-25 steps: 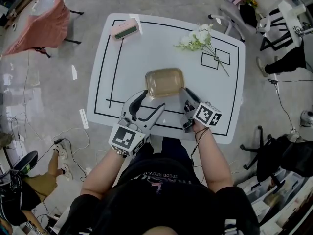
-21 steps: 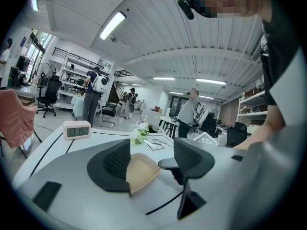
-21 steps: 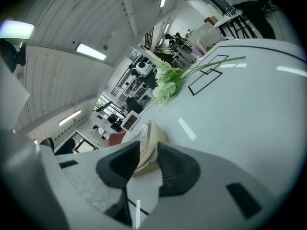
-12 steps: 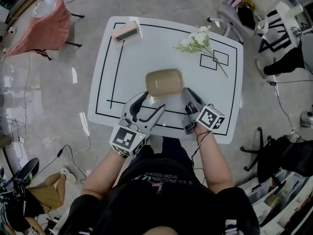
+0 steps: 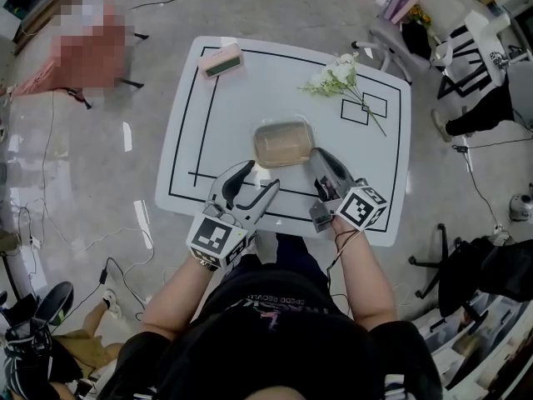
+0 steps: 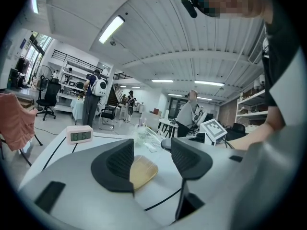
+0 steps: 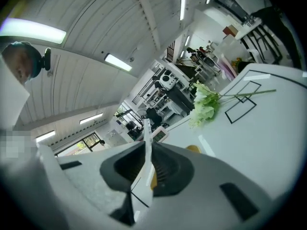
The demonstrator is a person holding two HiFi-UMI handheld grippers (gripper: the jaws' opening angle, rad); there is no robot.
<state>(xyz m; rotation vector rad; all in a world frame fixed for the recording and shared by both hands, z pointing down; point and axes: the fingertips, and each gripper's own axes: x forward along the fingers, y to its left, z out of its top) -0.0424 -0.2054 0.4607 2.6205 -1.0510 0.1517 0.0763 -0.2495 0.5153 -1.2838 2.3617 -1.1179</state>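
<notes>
A shallow tan tray (image 5: 281, 144) lies in the middle of the white table (image 5: 237, 111), under a clear lid (image 6: 145, 136). My right gripper (image 5: 318, 160) is shut on the lid's near right rim. In the right gripper view the lid's thin edge (image 7: 146, 143) stands upright between the jaws of that gripper (image 7: 147, 166), with the tan tray (image 7: 194, 149) behind. My left gripper (image 5: 261, 176) is open just short of the tray's near left corner. In the left gripper view the tray (image 6: 143, 169) shows between the spread jaws of this gripper (image 6: 151, 159), apart from them.
A pink digital clock (image 5: 221, 60) sits at the table's far left corner. White flowers (image 5: 336, 73) lie at the far right, their stems over two black outlined rectangles (image 5: 366, 108). Black lines frame the tabletop. Chairs and cables stand around the table; people stand in the room beyond.
The right gripper has risen with the clear lid, so the lid's edge now stands higher than the tan tray. The left gripper stays open near the tray.
</notes>
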